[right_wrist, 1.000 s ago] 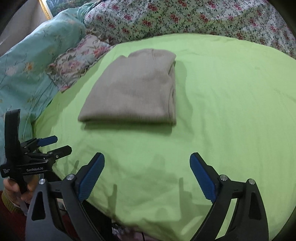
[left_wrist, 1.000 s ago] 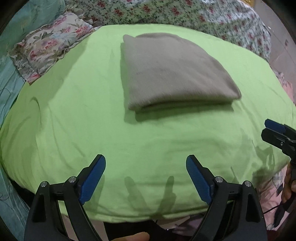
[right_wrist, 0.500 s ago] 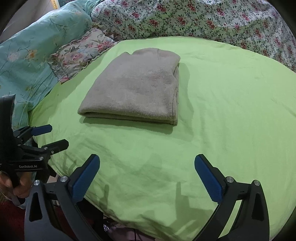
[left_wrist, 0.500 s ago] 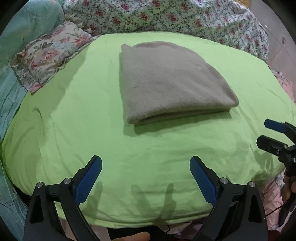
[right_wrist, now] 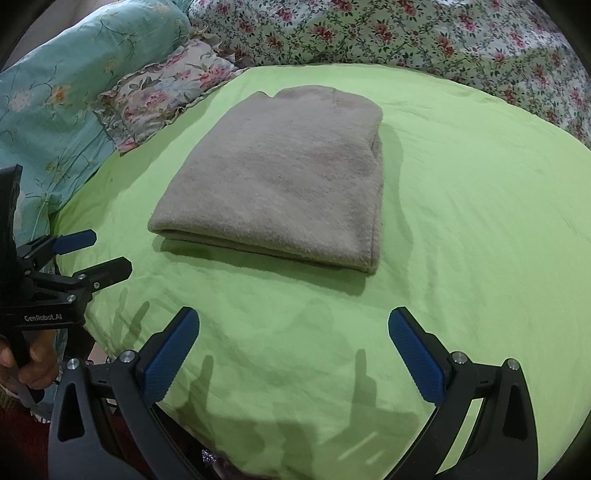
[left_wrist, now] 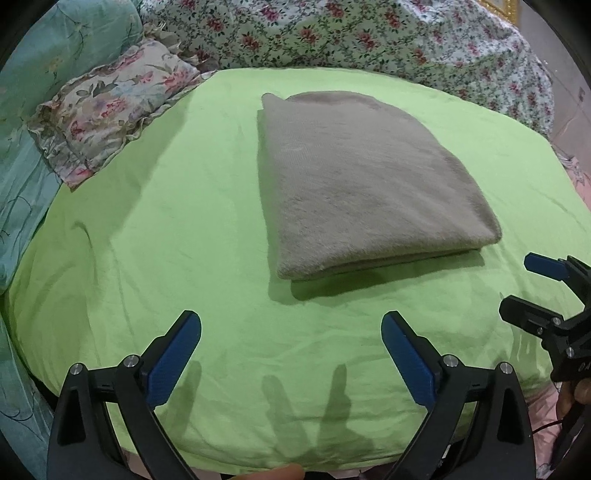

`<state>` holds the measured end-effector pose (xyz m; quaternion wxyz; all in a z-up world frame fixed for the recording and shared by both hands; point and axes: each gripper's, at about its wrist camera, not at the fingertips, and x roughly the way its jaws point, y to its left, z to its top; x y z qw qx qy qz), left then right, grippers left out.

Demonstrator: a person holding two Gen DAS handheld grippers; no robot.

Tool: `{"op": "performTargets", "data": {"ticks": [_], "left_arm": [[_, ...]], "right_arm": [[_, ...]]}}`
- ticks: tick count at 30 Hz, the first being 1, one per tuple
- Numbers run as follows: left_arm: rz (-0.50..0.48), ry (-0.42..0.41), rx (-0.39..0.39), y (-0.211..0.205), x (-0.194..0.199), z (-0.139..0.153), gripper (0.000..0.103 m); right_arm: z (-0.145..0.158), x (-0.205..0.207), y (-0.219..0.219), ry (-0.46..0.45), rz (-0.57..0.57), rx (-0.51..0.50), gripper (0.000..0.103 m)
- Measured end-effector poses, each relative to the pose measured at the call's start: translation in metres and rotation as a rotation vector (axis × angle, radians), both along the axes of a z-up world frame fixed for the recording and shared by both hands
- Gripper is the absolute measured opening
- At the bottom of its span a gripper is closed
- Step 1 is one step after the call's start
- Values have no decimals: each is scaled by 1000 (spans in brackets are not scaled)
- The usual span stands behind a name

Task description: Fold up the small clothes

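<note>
A grey fleece garment (left_wrist: pixel 354 184) lies folded into a thick rectangle on the green sheet (left_wrist: pixel 166 240); it also shows in the right wrist view (right_wrist: pixel 284 177). My left gripper (left_wrist: pixel 291 325) is open and empty, held over the sheet short of the garment's near edge. My right gripper (right_wrist: pixel 293 325) is open and empty, likewise short of the garment. Each gripper shows in the other's view: the right one at the right edge (left_wrist: pixel 532 291), the left one at the left edge (right_wrist: pixel 92 254), both with jaws apart.
A floral pillow (left_wrist: pixel 110 107) and a teal quilt (left_wrist: pixel 55 48) lie at the left of the sheet. A floral bedspread (left_wrist: pixel 369 33) runs along the back. The sheet's front edge (left_wrist: pixel 258 458) drops off below my grippers.
Both grippers have tilted down and come a little closer to the garment, which sits lower and larger in both views. Both jaws stay open and the garment has not moved.
</note>
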<state>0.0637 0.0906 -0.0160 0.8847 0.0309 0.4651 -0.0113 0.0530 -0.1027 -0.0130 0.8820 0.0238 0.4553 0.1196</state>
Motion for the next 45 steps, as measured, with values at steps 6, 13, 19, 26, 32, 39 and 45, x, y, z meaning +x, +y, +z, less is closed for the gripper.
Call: {"op": "performTargets", "data": {"ticks": [6, 13, 19, 26, 32, 39, 45], "left_arm": [[15, 2, 26, -2, 6, 4, 99], [0, -13, 52, -8, 10, 7, 99], [-5, -28, 81, -12, 15, 11, 99], [-5, -52, 86, -14, 21, 18, 99], [-8, -71, 84, -14, 29, 23, 100], [-14, -73, 77, -16, 36, 22, 100], [-15, -64, 73, -16, 41, 19, 100]], "right_arm": [[1, 8, 1, 11, 1, 3, 102], [2, 16, -1, 16, -6, -1, 102], [7, 24, -3, 11, -21, 7, 102], [15, 35, 1, -9, -15, 5, 102], [19, 44, 2, -12, 0, -1, 102], [16, 48, 2, 0, -5, 2, 102], [13, 51, -2, 12, -11, 9, 102]]}}
